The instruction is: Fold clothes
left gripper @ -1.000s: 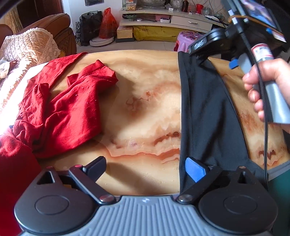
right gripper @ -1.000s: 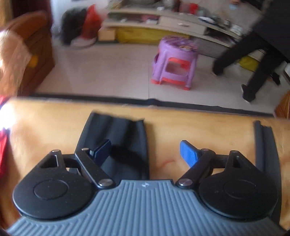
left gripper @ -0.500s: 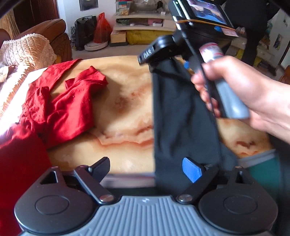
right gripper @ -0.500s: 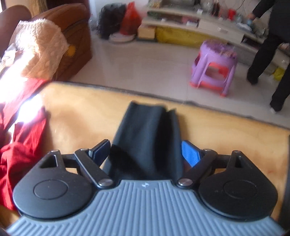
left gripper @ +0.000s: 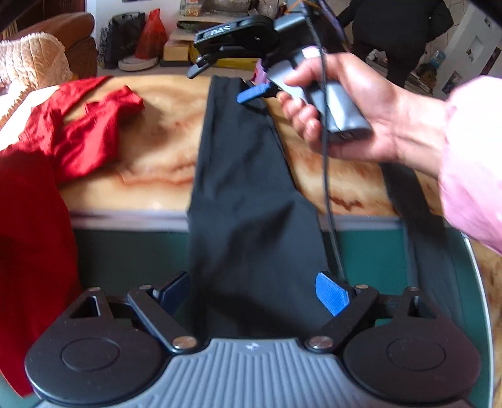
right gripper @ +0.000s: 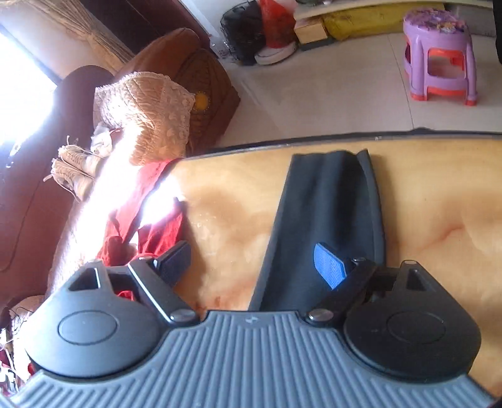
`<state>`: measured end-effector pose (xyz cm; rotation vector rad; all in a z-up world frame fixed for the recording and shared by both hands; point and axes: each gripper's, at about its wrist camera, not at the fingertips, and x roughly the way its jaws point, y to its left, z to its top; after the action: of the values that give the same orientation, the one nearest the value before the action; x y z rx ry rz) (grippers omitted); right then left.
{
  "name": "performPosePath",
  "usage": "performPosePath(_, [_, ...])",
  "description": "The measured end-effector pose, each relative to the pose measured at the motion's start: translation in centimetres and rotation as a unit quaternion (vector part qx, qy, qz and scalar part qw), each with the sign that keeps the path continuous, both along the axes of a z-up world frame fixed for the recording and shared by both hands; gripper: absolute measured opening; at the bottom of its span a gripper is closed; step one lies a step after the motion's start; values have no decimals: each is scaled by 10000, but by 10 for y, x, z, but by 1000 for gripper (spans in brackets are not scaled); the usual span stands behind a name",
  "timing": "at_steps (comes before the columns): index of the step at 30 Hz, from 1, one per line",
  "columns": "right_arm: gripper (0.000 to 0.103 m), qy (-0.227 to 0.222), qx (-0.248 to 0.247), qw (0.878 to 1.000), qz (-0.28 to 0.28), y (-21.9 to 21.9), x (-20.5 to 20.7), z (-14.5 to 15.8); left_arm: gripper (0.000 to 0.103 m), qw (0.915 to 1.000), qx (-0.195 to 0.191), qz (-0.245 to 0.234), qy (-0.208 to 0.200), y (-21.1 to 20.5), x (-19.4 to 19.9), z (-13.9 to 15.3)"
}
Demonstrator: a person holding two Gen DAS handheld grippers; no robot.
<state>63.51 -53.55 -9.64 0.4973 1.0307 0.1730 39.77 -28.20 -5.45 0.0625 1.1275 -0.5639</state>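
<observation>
A long black garment (left gripper: 248,188) lies across the marbled orange table (left gripper: 163,150) and hangs over its near edge. Its lower end passes between the wide-apart fingers of my left gripper (left gripper: 252,284), smooth and not visibly pinched. A hand in a pink sleeve (left gripper: 360,119) holds my right gripper (left gripper: 219,84) open above the garment's far end. In the right wrist view the right gripper (right gripper: 251,255) stands open; its blue pad hovers over the black garment (right gripper: 323,213), its dark finger over bare table (right gripper: 439,219). A crumpled red garment (left gripper: 78,135) lies at the table's left, also visible as red cloth (right gripper: 150,226).
More red fabric (left gripper: 28,235) hangs at the left foreground. A brown sofa with a cream cushion (right gripper: 147,116) stands beyond the table's left end. A purple stool (right gripper: 439,56) and bags (right gripper: 260,28) sit on the floor. A person in dark clothes (left gripper: 398,28) stands at the back.
The left gripper pulled back past the near table edge, and the black garment now hangs between its fingers. The right gripper swung left toward the sofa, so the garment sits under its right finger.
</observation>
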Motion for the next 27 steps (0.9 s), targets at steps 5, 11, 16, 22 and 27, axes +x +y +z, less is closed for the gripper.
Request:
performPosePath(5, [93,34,-516,9977,-446,-7,-3,4,91,9999,-4,4,113,2,-13,-8])
performPosePath(11, [94,6,-808,9964,-264,19,-4,5,91,9999,-9,-2,134,5,-14,-9])
performPosePath(16, [103,28,-1069,9942,-61,45,15,-1,92,9999,-12,-11,143,3,-13,-8])
performPosePath(22, [103,-167,-883,9957,-232,35,20,9,94,9999,-67,7,102,1,-14,-10])
performPosePath(27, [103,-43,-969,9947,-354,10,11,12,97,9997,-138,11,177,2,-12,-10])
